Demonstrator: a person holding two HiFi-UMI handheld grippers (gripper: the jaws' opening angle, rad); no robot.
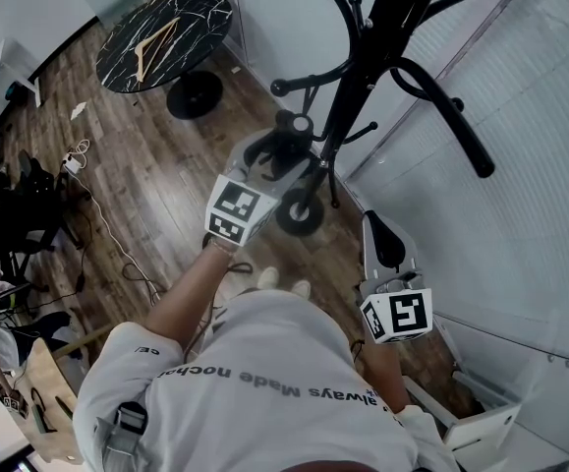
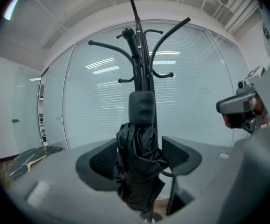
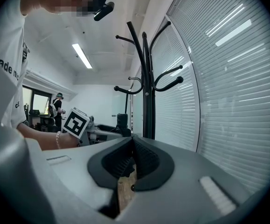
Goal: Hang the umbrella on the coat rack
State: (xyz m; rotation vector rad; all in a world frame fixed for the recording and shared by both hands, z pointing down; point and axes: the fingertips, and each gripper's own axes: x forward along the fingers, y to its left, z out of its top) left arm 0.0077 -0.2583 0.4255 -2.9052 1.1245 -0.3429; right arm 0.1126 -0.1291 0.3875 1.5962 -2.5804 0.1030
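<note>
Left tongs: spread around folded umbrella, centre frame. Right tongs: pressed together, empty. Risk: umbrella drops if not hooked on coat rack.

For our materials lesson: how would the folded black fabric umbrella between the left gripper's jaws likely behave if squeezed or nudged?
The folded black fabric umbrella shows crumpled folds, so its cloth would probably give and slide when squeezed. Its blocky dark handle looks rigid, likely a firmer hold. Narrow and upright, the umbrella might swing or tip if nudged.
</note>
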